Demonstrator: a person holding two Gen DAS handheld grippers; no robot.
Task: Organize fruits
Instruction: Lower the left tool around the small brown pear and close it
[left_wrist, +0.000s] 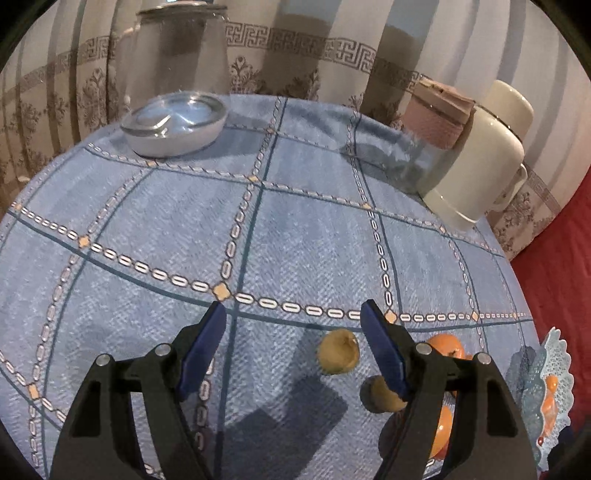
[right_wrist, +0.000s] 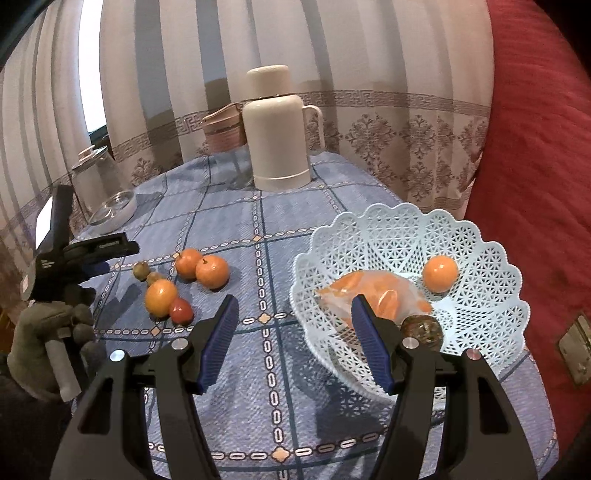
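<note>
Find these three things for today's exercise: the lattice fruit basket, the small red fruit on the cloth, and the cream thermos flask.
lattice fruit basket (right_wrist: 476, 236), right wrist view, bare far wall.
small red fruit (right_wrist: 181, 310), right wrist view, middle of its skin.
cream thermos flask (right_wrist: 277, 147), right wrist view, middle of its body.

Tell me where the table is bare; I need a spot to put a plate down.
Bare cloth runs down the middle, between the loose fruit cluster and the lace basket, and back toward the thermos. The far left corner by the glass jar and its lid is crowded.
</note>
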